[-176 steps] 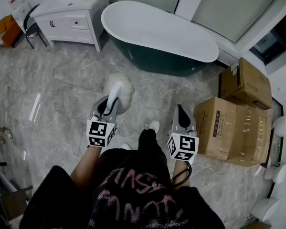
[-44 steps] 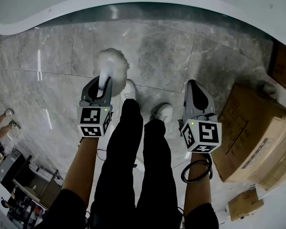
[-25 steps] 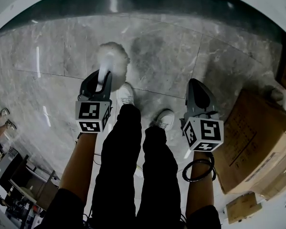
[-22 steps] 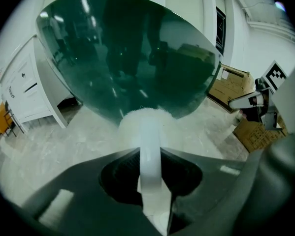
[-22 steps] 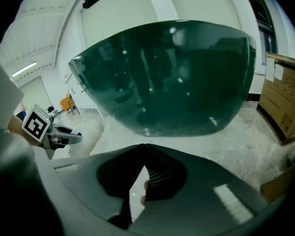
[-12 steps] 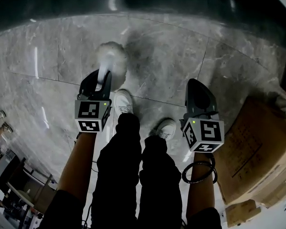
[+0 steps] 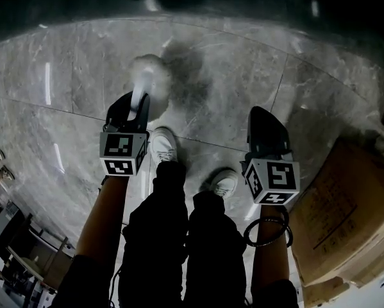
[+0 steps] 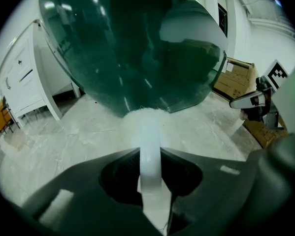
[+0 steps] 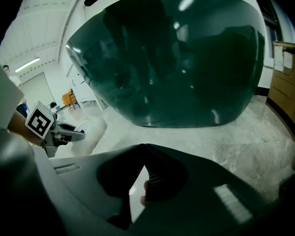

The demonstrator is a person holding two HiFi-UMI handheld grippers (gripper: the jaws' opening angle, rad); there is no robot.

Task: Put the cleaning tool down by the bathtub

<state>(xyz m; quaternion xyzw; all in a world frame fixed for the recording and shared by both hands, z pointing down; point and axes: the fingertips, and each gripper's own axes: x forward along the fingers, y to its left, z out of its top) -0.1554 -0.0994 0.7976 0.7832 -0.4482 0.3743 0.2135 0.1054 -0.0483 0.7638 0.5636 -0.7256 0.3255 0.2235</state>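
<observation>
Now stepped right up to the bathtub (image 8: 137, 48), left tongs (image 7: 138, 104) still clamped on the cleaning tool (image 7: 147, 74), right tongs (image 7: 265, 122) closed empty, so setting it down seems next.

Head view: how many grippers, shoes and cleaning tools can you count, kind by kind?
Grippers: 2, the left gripper and the right gripper
Shoes: 2 white shoes
Cleaning tools: 1, the fluffy cleaning tool in the left gripper's fingers
Total: 5

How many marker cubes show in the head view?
2: one marker cube on the left gripper, holding the cleaning tool; the other on the right gripper. None hidden.
</observation>
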